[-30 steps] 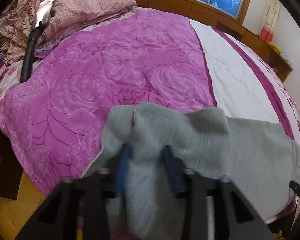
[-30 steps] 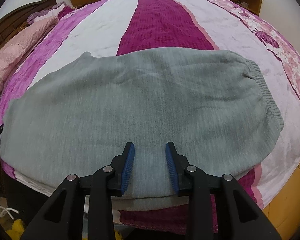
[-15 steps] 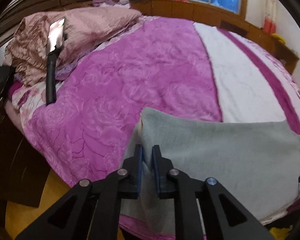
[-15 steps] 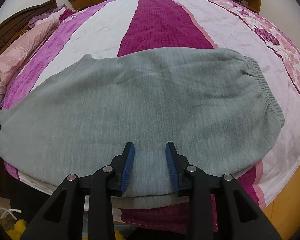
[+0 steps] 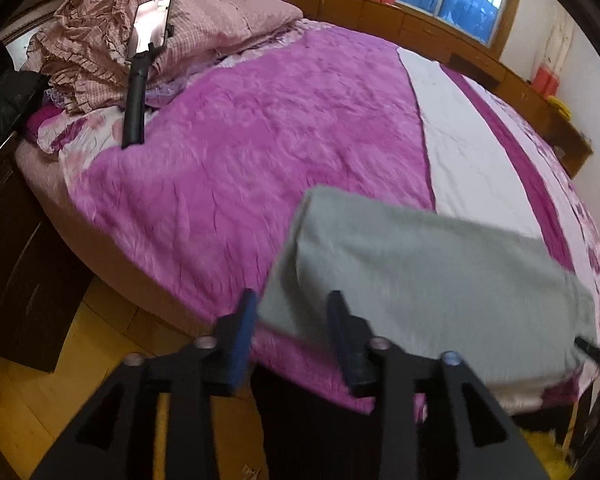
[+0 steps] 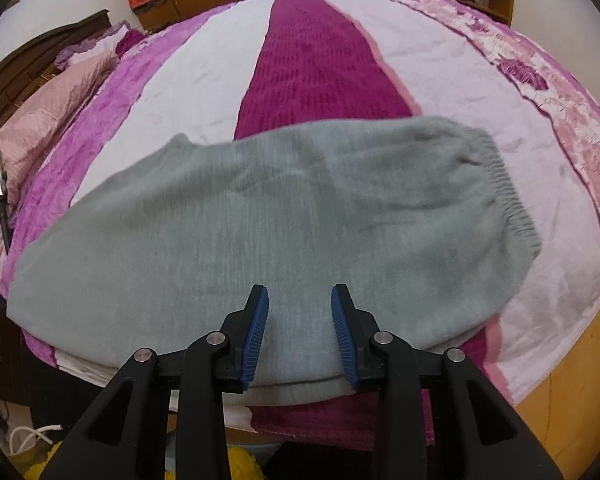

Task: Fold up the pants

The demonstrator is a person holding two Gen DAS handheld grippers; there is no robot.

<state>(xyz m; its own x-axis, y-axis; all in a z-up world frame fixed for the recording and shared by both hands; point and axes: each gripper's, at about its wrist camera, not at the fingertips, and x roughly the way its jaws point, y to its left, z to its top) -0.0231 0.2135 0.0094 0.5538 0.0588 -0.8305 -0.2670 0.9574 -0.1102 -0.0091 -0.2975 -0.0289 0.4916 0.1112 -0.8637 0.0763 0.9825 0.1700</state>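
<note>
Grey folded pants (image 6: 284,220) lie flat across the near edge of the bed (image 6: 320,64), with the ribbed waistband (image 6: 512,200) at the right end. My right gripper (image 6: 300,300) hovers over their near edge, jaws apart, the cloth flat beneath and not pinched. In the left wrist view the pants (image 5: 420,280) end in a squared corner. My left gripper (image 5: 292,304) sits at that corner with its jaws opening. The cloth's edge lies between the blue pads, which do not press on it.
A phone on a black stick (image 5: 138,80) lies on the pink pillows (image 5: 220,20) at the back left. A dark wooden bedside unit (image 5: 8,240) stands left, above yellow floor (image 5: 20,400). Wooden cabinets (image 5: 440,36) run under the window.
My left gripper closed on the pants' left end, then let go and drew back up and away from the bed. The pants' left end now lies flatter. The right gripper has stayed put.
</note>
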